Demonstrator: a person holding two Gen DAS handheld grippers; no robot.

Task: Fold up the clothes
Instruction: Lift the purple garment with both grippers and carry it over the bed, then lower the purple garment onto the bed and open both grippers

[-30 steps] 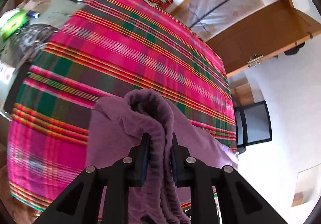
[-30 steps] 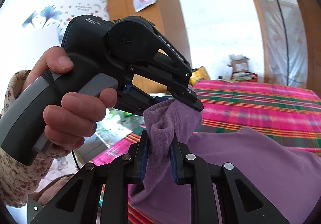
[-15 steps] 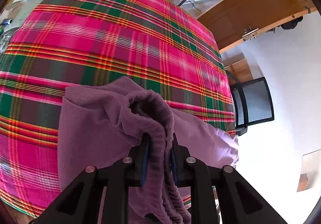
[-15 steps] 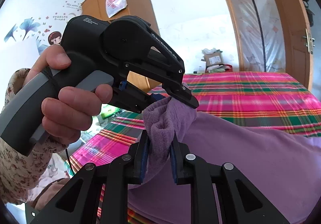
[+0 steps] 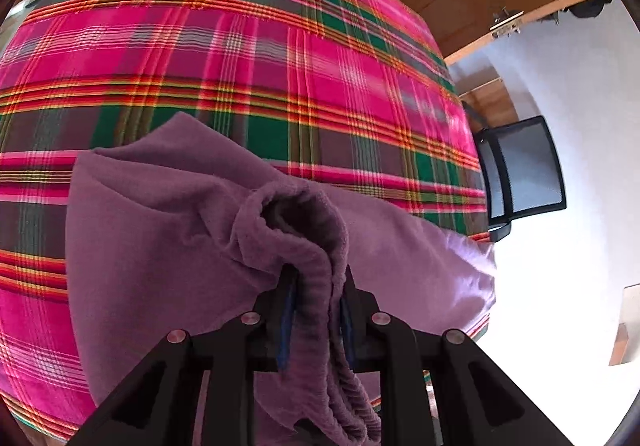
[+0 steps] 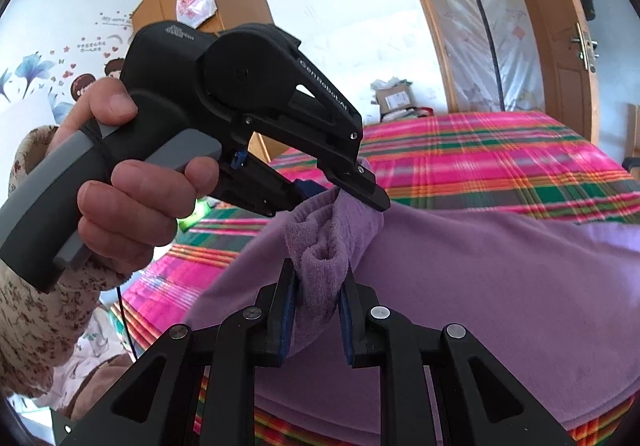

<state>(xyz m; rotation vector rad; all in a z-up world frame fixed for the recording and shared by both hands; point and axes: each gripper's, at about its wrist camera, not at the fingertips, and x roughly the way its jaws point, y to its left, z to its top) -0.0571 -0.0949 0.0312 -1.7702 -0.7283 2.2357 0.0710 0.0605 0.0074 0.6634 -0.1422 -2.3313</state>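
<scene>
Both hand-held grippers, left [image 5: 314, 300] and right [image 6: 316, 298], pinch the fuzzy purple garment's [image 6: 460, 286] bunched ribbed edge.

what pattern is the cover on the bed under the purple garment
A plaid bed cover in bright pink with green, red and yellow stripes; the left wrist view shows it best.

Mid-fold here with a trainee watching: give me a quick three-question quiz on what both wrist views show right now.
1. True or false: the right hand-held gripper is shut on the purple garment.
2. What lies under the garment? A) bare wooden floor B) plaid bedspread C) white tray
3. Fill in: the left hand-held gripper clamps a bunched ____ of the garment.

Key: 1 true; 2 B; 3 edge.
</scene>
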